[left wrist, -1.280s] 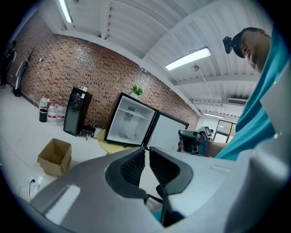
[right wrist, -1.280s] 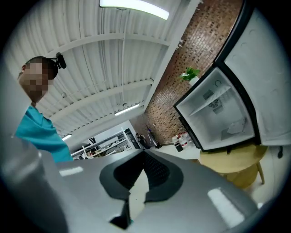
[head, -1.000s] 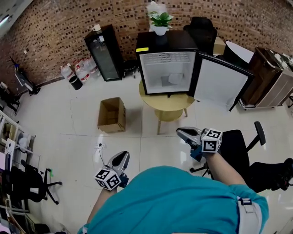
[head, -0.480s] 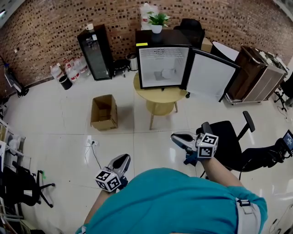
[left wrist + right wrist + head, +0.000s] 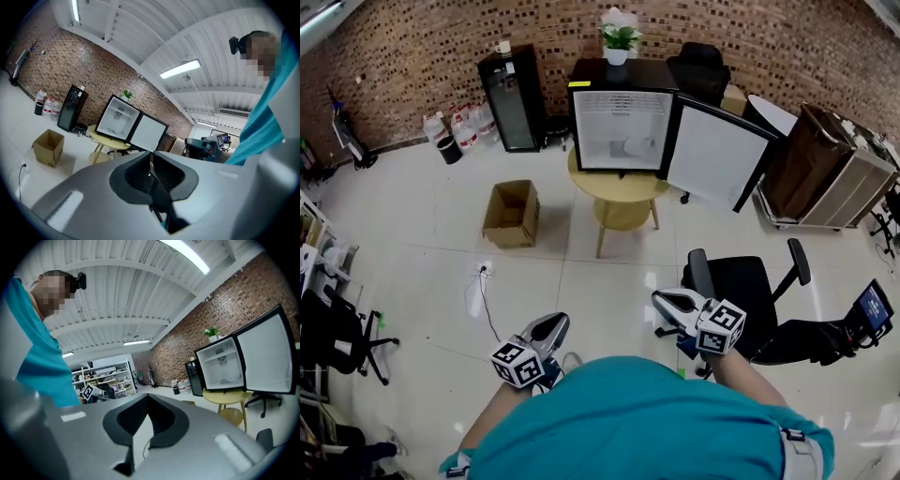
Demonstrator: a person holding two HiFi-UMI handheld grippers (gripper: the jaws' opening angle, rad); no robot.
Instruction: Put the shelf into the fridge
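Position of task item: no shelf can be identified in any view. Nothing is held by either gripper. A pale shape is seen low at the back of the fridge cavity, but what it is cannot be told.

Fridge: a small black fridge with a white interior [image 5: 623,117] is seen at upper centre of the head view, set on a round pale-wood table [image 5: 619,187]. Its door [image 5: 712,155] is swung wide open to the right. A potted green plant [image 5: 619,42] is stood on top.

Grippers: the left gripper [image 5: 551,326] is seen at lower left and the right gripper [image 5: 664,300] at lower right, both well apart from the fridge. In each gripper view the jaws are seen brought together at the tips, with nothing between them.

Surroundings: an open brown cardboard box [image 5: 511,214] is noted on the floor left of the table, and a black office chair [image 5: 741,286] just beside the right gripper.

Handling assessment: a shelf for such a fridge is judged to be flat, stiff and light, possibly breakable if of glass. A hold on its front edge, one gripper towards each end, is advised, so that it is kept level for the side rails.
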